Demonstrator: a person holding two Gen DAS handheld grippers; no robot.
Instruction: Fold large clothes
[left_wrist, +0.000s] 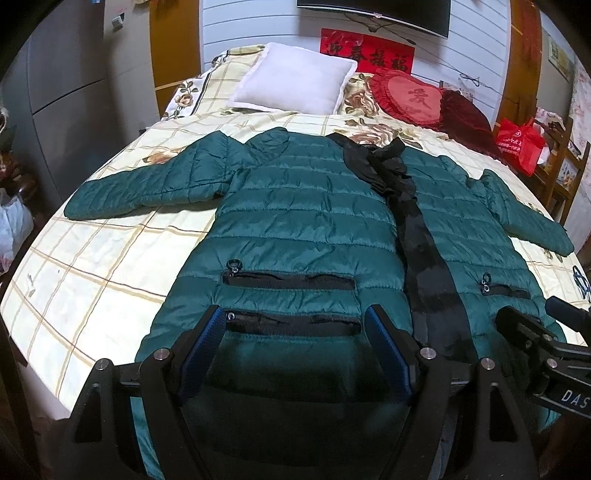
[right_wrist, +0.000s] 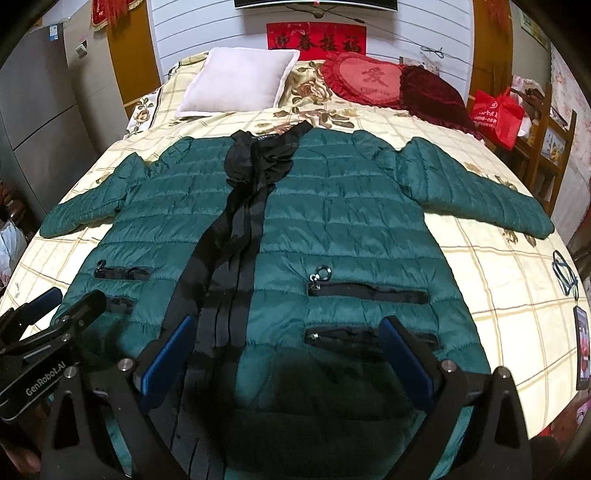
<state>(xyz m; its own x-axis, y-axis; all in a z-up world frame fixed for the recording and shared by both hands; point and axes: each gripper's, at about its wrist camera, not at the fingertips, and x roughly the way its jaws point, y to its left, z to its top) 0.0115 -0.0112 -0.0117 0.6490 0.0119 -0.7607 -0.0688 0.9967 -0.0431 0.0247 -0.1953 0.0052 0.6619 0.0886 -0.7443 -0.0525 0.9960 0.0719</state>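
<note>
Nearest my cameras, both tools are hovering just over the hem of the jacket: my left tool (left_wrist: 295, 325) is standing with its blue pads wide apart and holding nothing, and my right tool (right_wrist: 288, 336) is likewise spread wide and empty. I am seeing the two side by side, the right tool's black body showing at the edge of the left wrist view.

Beneath them the bed (left_wrist: 92, 266), covered in a cream checked sheet with roses, is carrying everything. I am looking at the green quilted jacket (left_wrist: 306, 229) lying flat and front-up on it, its long axis running from the hem by my tools to the collar, which is pointing toward the pillows at the head. Both sleeves are stretching out sideways and angling slightly back toward me. Its black front placket (right_wrist: 229, 236) is running along that axis, rumpled near the collar.

At the head a white pillow (left_wrist: 295, 79) and a red heart cushion (left_wrist: 410, 98) are resting. Zipped pockets (right_wrist: 367, 291) are lying crosswise on each front panel.
</note>
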